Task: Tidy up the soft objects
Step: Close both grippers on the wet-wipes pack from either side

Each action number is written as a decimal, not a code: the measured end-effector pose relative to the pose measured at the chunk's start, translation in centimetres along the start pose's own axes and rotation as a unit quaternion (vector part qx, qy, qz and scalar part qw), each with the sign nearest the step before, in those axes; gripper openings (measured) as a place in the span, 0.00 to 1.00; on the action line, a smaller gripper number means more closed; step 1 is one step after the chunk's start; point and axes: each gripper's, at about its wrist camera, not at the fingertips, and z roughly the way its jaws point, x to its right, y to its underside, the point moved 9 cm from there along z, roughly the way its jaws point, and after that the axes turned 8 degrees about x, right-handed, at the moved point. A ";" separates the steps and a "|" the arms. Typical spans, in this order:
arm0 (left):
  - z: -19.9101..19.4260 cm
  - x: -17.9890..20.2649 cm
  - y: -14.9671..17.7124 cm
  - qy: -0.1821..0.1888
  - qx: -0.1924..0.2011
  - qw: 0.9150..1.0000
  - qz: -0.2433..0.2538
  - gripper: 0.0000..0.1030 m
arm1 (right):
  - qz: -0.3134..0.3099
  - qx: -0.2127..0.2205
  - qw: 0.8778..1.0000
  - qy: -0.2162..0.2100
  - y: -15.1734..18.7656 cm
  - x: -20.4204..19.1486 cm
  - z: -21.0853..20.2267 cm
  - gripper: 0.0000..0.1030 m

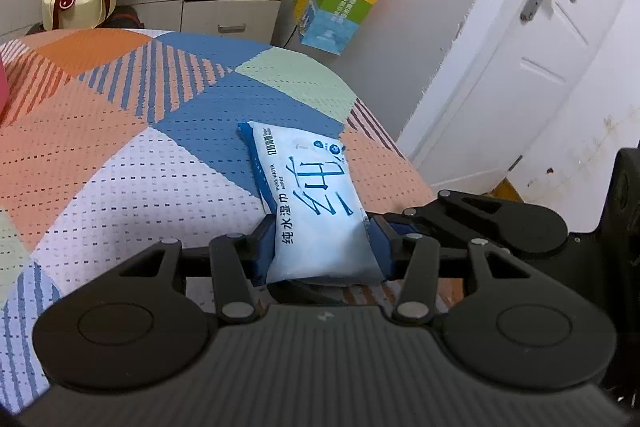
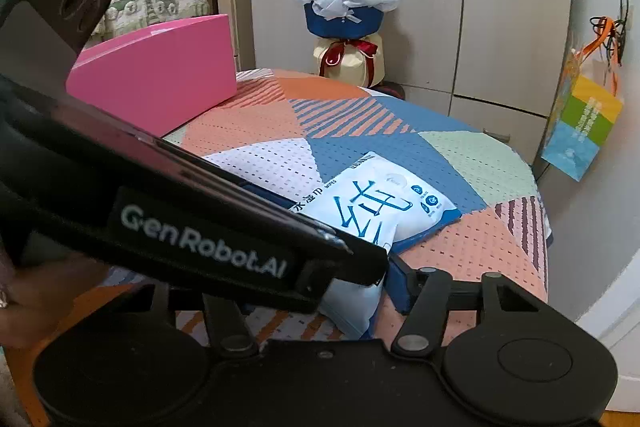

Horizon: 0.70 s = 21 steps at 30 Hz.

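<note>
Between left hand-held gripper (image 1: 323,247) pads: wipes pack (image 1: 308,199)

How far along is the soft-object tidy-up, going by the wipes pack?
Done: nothing visibly sorted yet. In hand: the left gripper is clamped on the near end of the wipes pack, far end resting on the patterned bedspread. The right gripper sits alongside; its contact is unclear. Left: moving the pack, perhaps to the pink box.

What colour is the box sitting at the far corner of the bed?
Pink: the box shows best in the right wrist view.
</note>
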 end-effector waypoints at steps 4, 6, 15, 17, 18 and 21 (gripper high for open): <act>-0.9 0.5 0.4 -0.002 -0.006 1.000 0.013 0.46 | -0.002 0.001 1.000 0.007 0.1 -0.6 -0.6 0.59; -1.4 0.6 0.6 -0.001 -0.013 1.000 0.013 0.46 | 0.000 0.001 1.000 0.009 0.3 -1.0 -1.0 0.59; -4.9 1.1 1.9 0.011 -0.035 0.999 0.016 0.46 | 0.010 0.003 1.000 0.005 0.7 -3.7 -3.9 0.59; -5.8 1.2 2.2 0.009 -0.033 0.999 0.019 0.46 | 0.011 0.004 1.000 0.001 0.7 -4.5 -4.4 0.59; -6.4 1.3 2.3 0.008 -0.030 0.999 0.023 0.46 | 0.011 0.005 1.000 0.001 0.7 -4.8 -4.7 0.59; -8.0 1.3 2.7 0.005 -0.020 0.999 0.033 0.47 | 0.010 0.011 1.000 0.003 0.6 -6.1 -5.5 0.59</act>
